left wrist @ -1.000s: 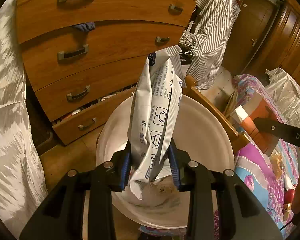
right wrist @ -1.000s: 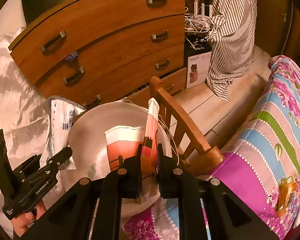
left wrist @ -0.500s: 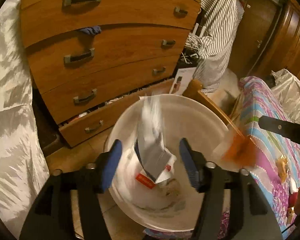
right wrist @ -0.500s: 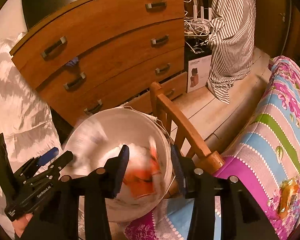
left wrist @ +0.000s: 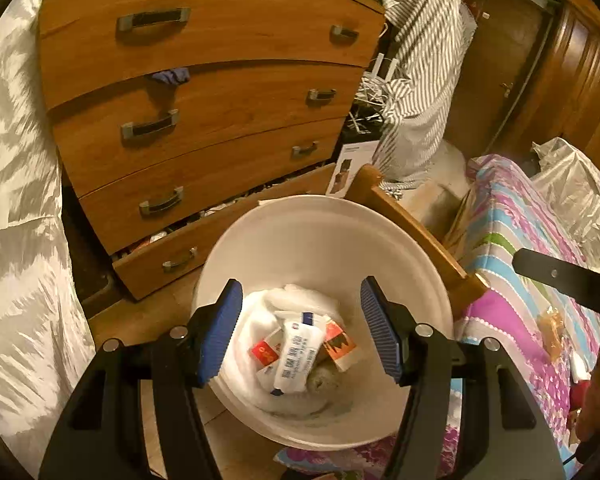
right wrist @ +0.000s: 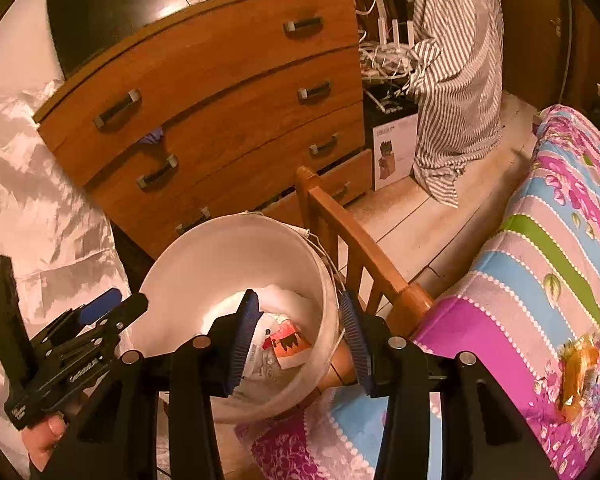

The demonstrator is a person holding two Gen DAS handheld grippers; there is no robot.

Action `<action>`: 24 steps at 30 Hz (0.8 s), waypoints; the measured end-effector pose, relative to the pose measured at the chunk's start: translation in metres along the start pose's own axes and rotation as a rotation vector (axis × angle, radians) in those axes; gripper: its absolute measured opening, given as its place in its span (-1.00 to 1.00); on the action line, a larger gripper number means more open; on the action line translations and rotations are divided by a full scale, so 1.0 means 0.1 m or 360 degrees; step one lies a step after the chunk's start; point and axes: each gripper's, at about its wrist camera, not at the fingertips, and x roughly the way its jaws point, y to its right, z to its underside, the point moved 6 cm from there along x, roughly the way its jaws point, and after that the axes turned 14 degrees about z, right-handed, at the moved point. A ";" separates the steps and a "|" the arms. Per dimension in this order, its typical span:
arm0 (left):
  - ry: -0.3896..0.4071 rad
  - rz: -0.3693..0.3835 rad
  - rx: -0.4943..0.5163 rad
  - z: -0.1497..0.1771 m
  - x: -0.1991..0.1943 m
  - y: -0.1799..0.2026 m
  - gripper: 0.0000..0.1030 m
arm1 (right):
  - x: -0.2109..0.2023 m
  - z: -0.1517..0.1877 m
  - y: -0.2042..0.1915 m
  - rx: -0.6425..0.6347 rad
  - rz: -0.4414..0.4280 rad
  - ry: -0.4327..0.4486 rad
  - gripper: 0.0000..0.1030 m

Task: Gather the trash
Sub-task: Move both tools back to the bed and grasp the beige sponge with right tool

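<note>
Wooden chest of drawers (left wrist: pixel 204 92) stands behind a white bucket (left wrist: pixel 324 236) on the floor beside the bed (right wrist: pixel 540 264). Left gripper (left wrist: pixel 300 332) and right gripper (right wrist: pixel 298 340) hover above it, both released, holding nothing. White wrapper (left wrist: pixel 298 354) and orange carton (left wrist: pixel 340 344) lie inside the bucket.

My claws are hanging over the bucket's (left wrist: pixel 324 240) open mouth; a bedrail (right wrist: pixel 364 248) is crowding its right rim, and a pulled-out drawer (left wrist: pixel 220 236) is blocking the floor behind.
</note>
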 end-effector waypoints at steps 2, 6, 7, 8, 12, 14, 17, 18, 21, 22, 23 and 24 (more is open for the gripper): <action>0.0001 0.0022 0.0029 0.04 -0.02 0.11 0.14 | -0.18 0.11 0.11 0.0020 0.0004 0.0070 -0.13; -0.0028 0.0103 0.0119 0.19 0.02 0.44 0.14 | -0.61 0.49 0.50 0.0091 0.0039 0.0247 0.05; -0.0050 0.0136 0.0165 0.27 0.06 0.60 0.14 | -0.68 0.61 0.61 0.0105 0.0052 0.0275 0.09; -0.0067 0.0156 0.0193 0.32 0.09 0.69 0.14 | -0.79 0.77 0.76 0.0122 0.0083 0.0309 0.13; -0.0179 0.0276 0.0351 0.67 0.28 1.29 0.14 | -1.14 1.53 1.50 0.0220 0.0201 0.0376 0.18; -0.0243 0.0349 0.0438 0.88 0.37 1.63 0.14 | -1.29 1.95 1.92 0.0279 0.0280 0.0385 0.19; -0.0325 0.0442 0.0571 1.19 0.49 2.10 0.14 | -1.50 2.64 2.64 0.0415 0.0399 0.0365 0.19; -0.0353 0.0473 0.0620 1.30 0.53 2.27 0.14 | -1.55 2.84 2.84 0.0446 0.0445 0.0361 0.19; -0.0432 0.0554 0.0758 1.63 0.65 2.75 0.14 | -1.72 3.54 3.60 0.0604 0.0631 0.0303 0.19; -0.0461 0.0581 0.0807 1.75 0.69 2.91 0.14 | -1.77 3.78 3.86 0.0661 0.0711 0.0280 0.19; -0.0487 0.0608 0.0851 1.86 0.70 3.06 0.14 | -1.82 4.00 4.07 0.0701 0.0778 0.0261 0.19; -0.0509 0.0627 0.0889 1.97 0.73 3.19 0.14 | -1.87 4.18 4.27 0.0743 0.0820 0.0248 0.19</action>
